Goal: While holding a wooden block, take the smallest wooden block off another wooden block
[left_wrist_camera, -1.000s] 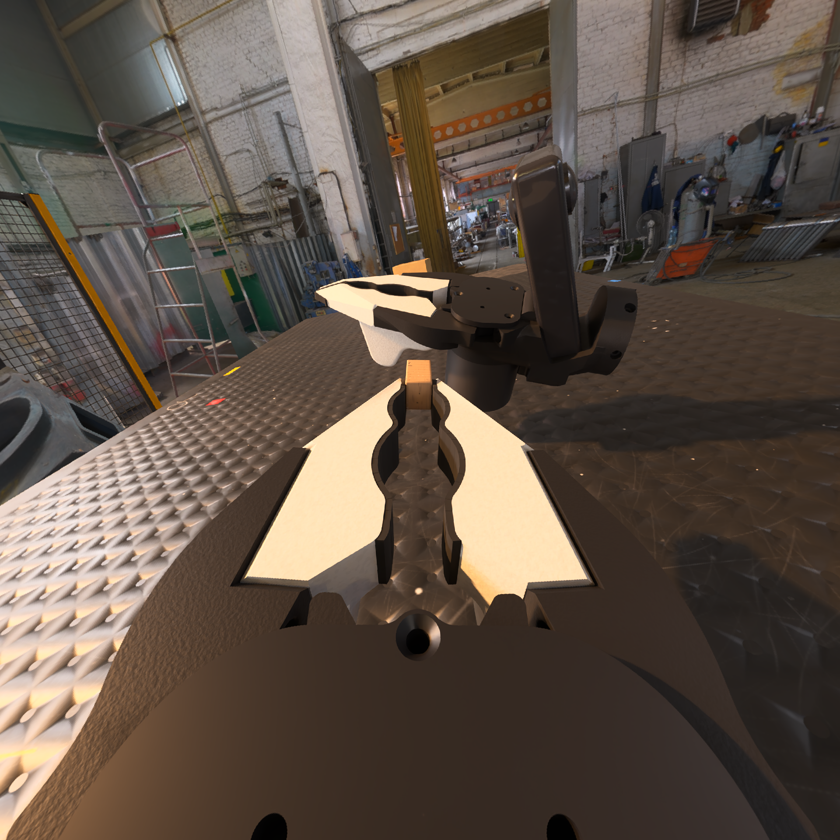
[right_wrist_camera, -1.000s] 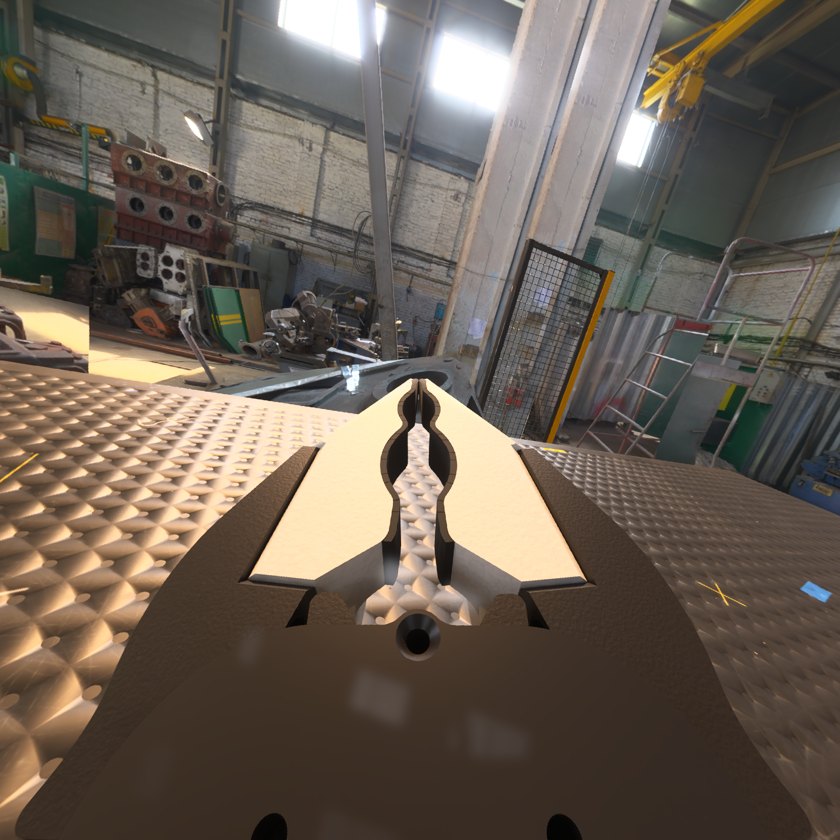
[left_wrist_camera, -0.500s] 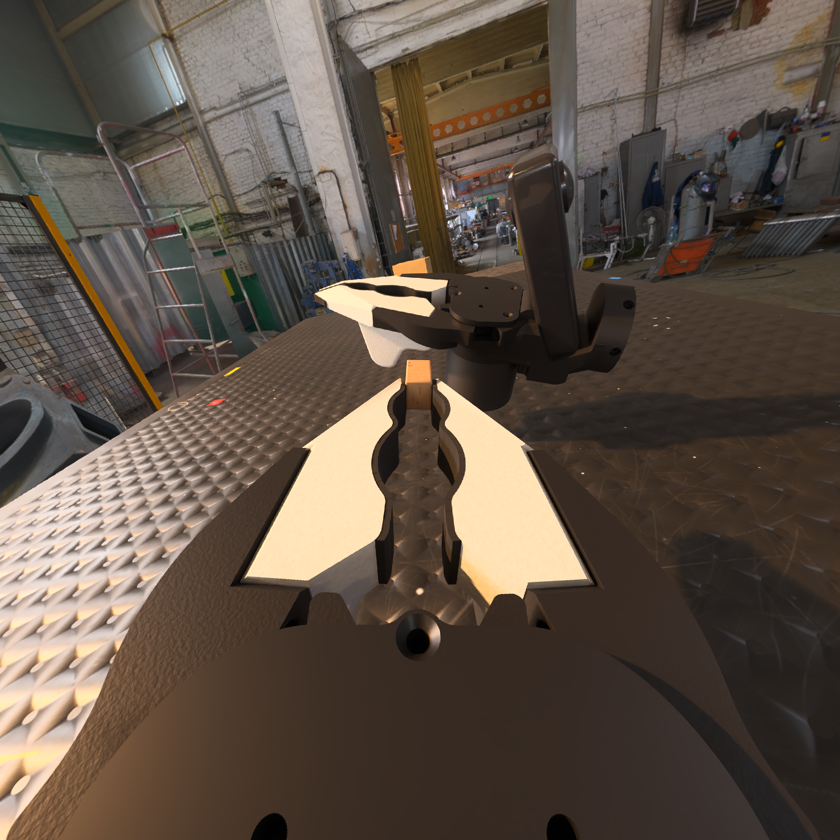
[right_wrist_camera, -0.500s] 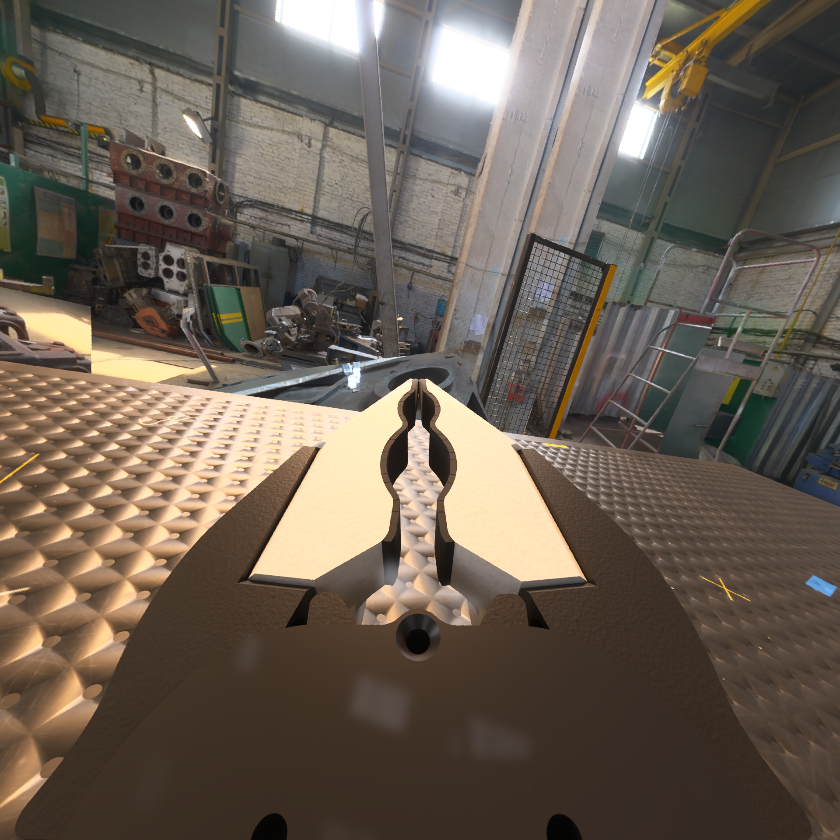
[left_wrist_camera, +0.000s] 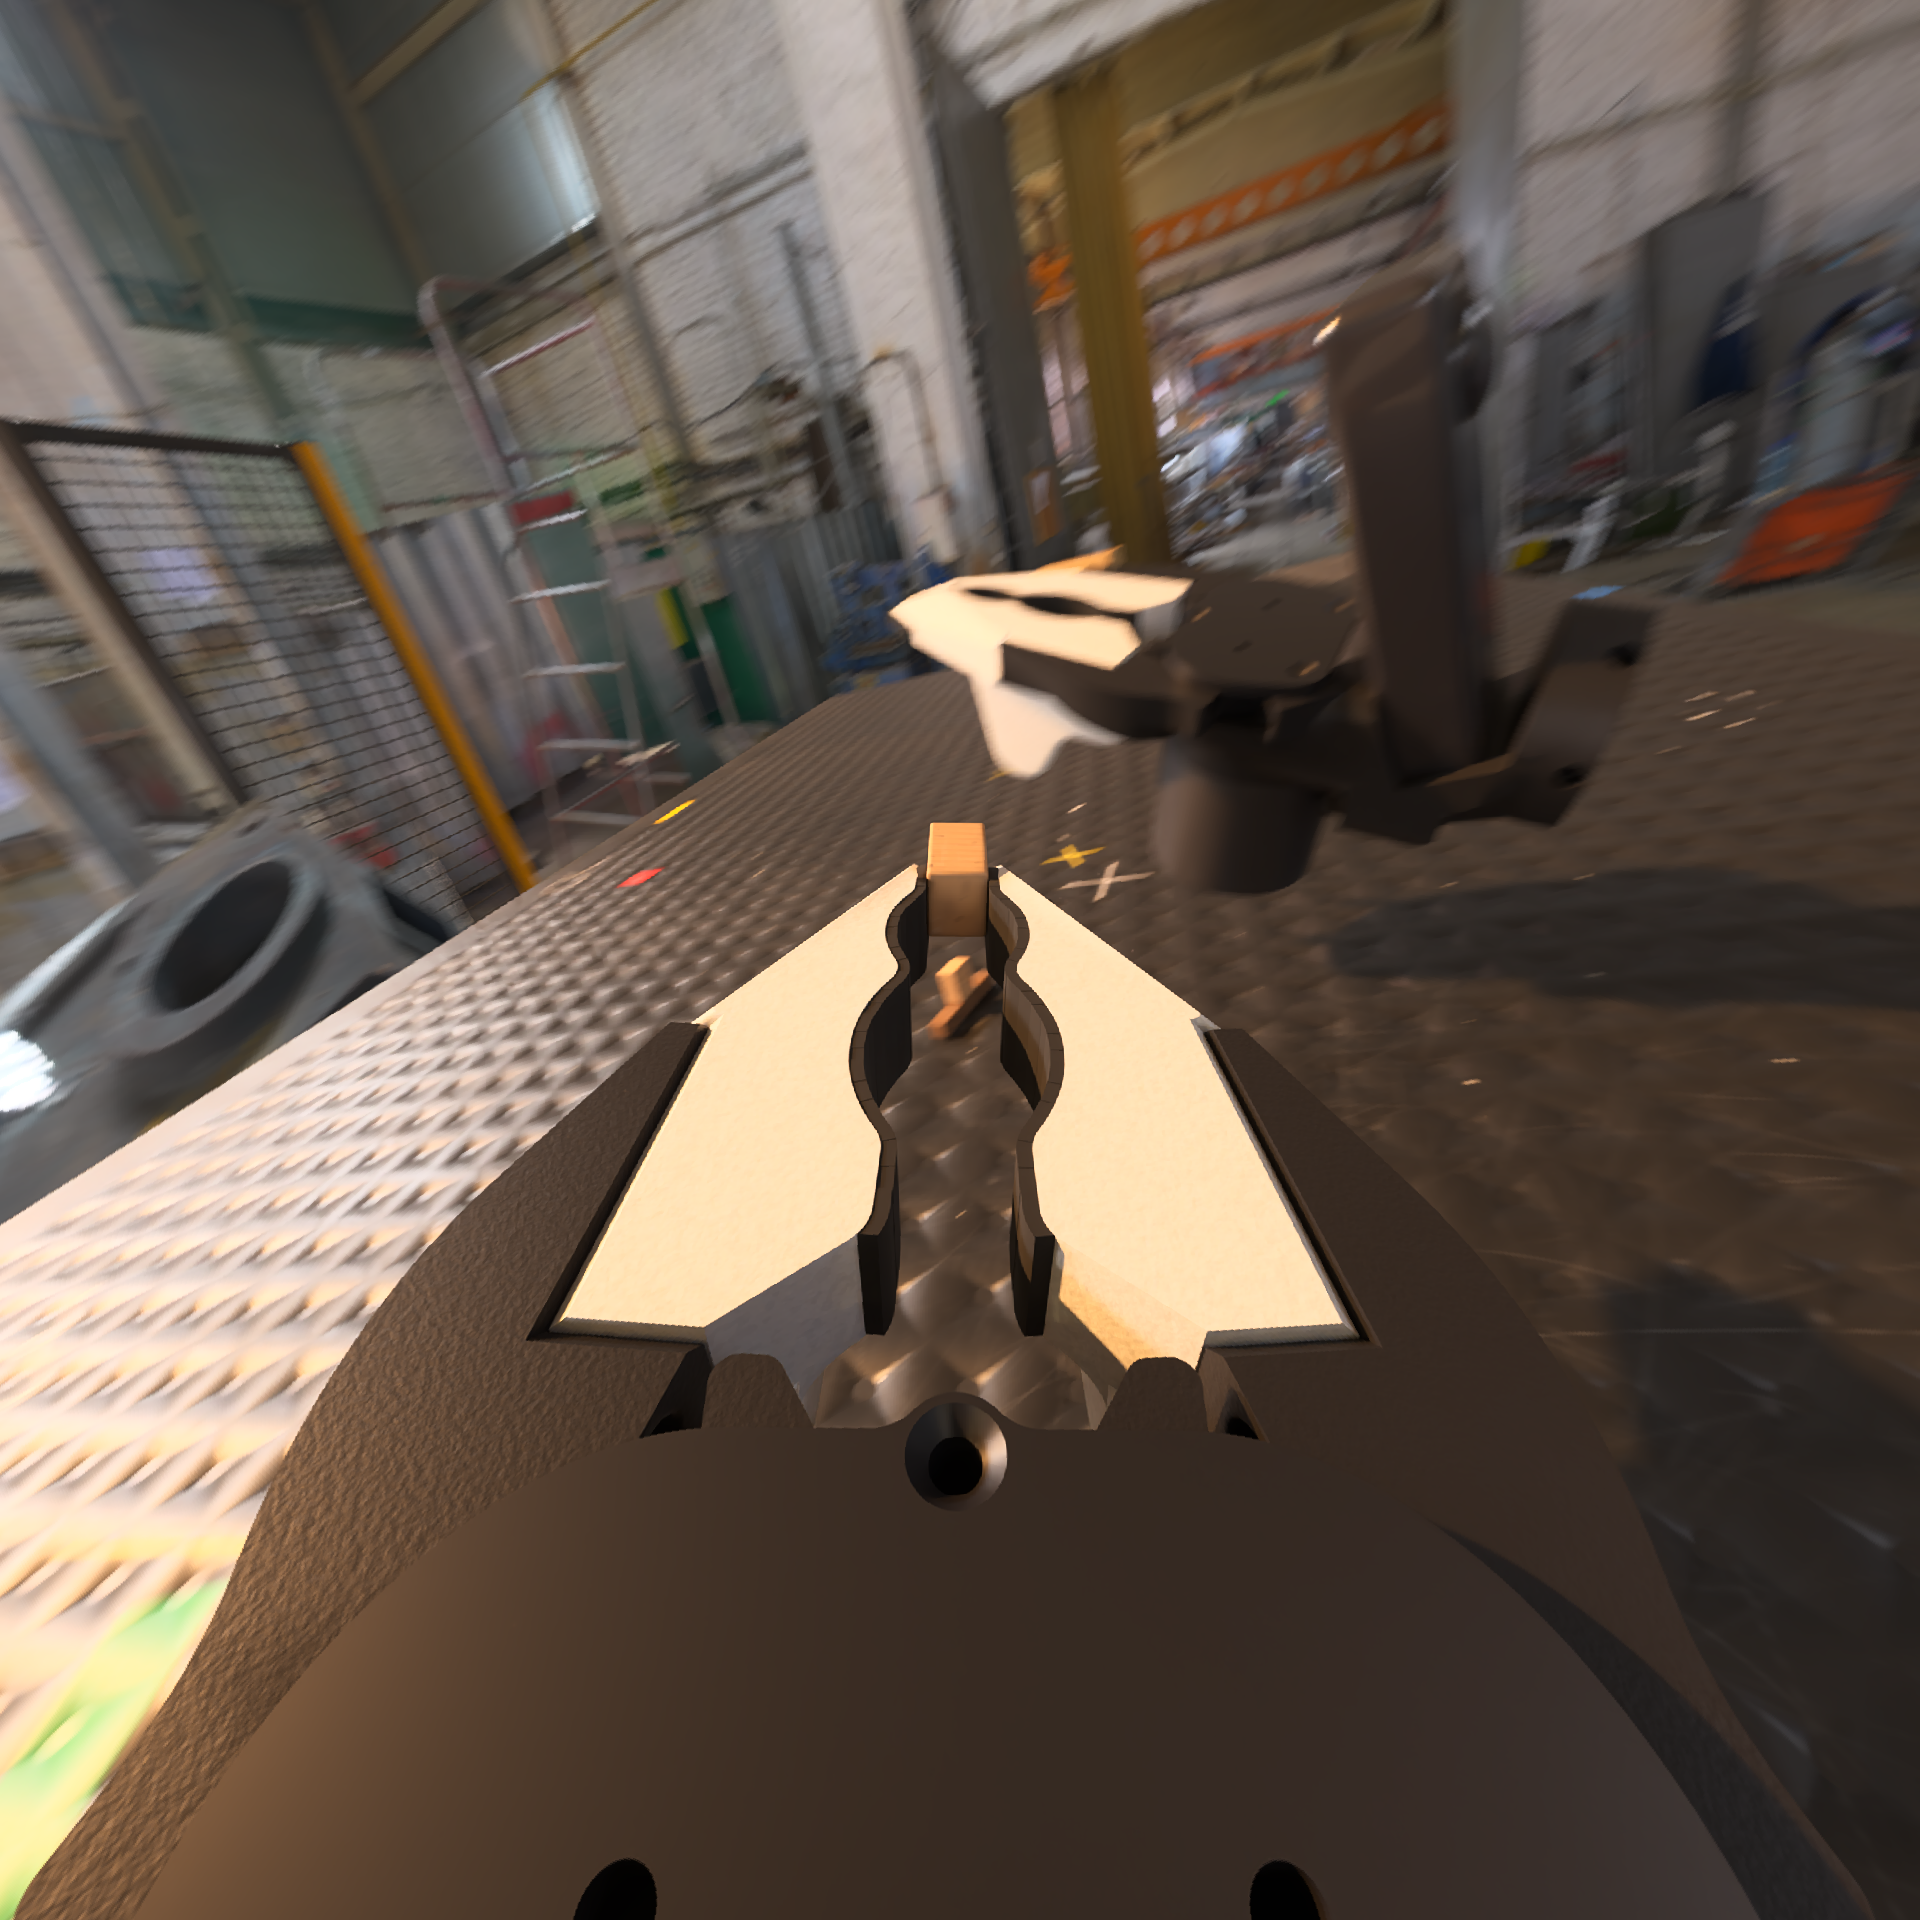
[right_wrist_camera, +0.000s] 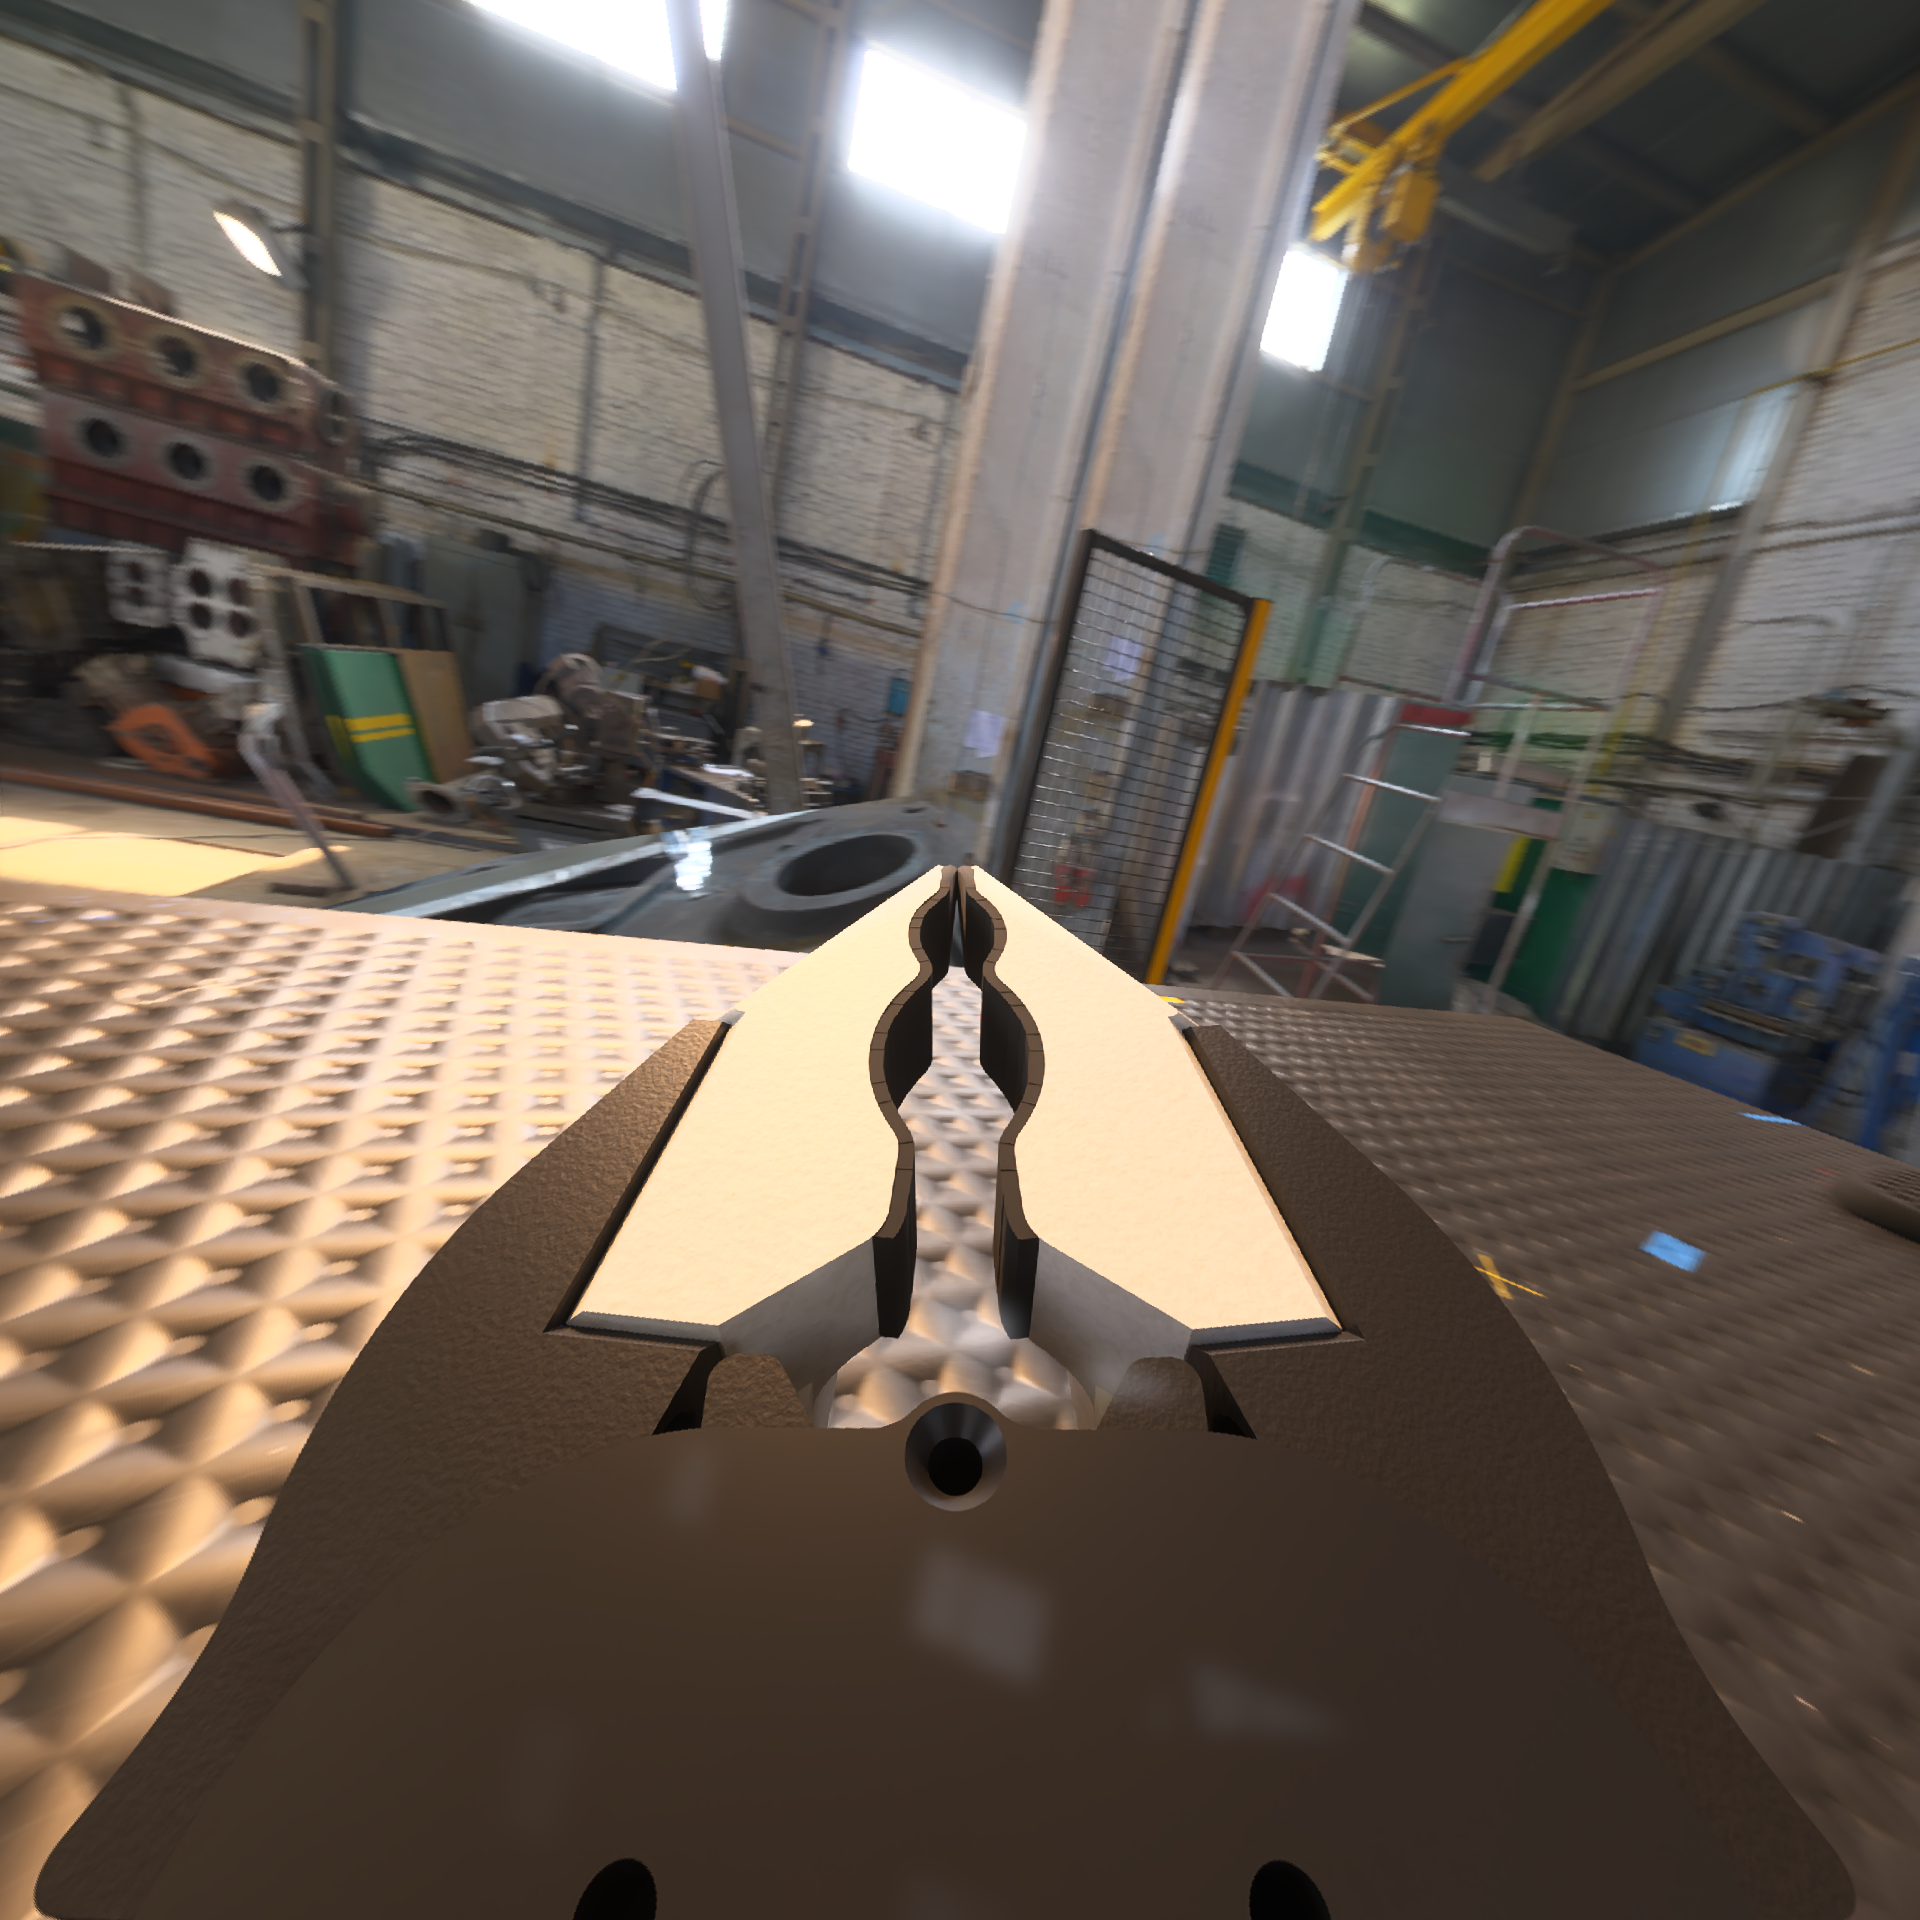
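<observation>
Left gripper (left_wrist_camera: 957,883) clamped on small wooden block (left_wrist_camera: 956,879) at fingertips. Below, seen through the finger gap, another wooden piece (left_wrist_camera: 958,1000) lies on the studded metal table (left_wrist_camera: 312,1195). Farther off, right gripper (left_wrist_camera: 935,623) hovers, fingers pressed together, empty.

No legible text, label, brand or number can be made out in either view. Only small coloured marks are seen on the dark embossed metal tabletop (left_wrist_camera: 1558,1091): yellow and pale crosses (left_wrist_camera: 1091,871), a red patch (left_wrist_camera: 639,878) and a light blue patch (right_wrist_camera: 1673,1250), none bearing writing. Background signs are too blurred to be read.
</observation>
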You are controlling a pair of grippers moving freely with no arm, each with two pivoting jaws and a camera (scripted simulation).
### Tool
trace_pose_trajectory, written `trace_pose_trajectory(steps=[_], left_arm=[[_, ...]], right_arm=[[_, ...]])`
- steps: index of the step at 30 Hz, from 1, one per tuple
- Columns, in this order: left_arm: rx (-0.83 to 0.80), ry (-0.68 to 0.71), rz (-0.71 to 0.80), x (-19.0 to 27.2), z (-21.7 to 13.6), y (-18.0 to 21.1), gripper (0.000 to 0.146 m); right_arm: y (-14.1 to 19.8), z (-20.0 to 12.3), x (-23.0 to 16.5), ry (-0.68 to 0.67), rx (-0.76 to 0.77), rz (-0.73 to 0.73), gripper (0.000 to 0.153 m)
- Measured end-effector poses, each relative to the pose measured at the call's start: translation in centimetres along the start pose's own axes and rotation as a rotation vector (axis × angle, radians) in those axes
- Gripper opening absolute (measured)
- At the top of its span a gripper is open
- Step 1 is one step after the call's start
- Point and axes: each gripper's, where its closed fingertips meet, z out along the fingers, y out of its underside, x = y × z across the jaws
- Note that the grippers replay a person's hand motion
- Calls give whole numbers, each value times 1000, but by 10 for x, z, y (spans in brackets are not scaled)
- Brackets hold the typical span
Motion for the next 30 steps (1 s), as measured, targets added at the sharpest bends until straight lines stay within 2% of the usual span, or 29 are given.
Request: trace_pose_trajectory(steps=[2, 4, 9, 14, 21, 30], left_arm=[[-50, -76, 25, -10, 0, 6, 9], [-34, -80, -4, -13, -1, 5, 9], [40, -57, -68, -15, -4, -4, 9], [37, -40, -74, -12, -3, -3, 9], [39, -35, -95, -13, -4, -2, 9], [38, -32, -94, -12, -4, -2, 9]], right_arm=[[0, 0, 17, 57, -5, -16, 0], [2, 1, 27, 55, -19, -27, 0], [1, 3, 35, -115, -80, -71, 0], [11, -2, 49, -254, -243, -87, 0], [20, -9, 68, -253, -350, -144, 1], [32, -18, 68, -291, -471, -333, 2]])
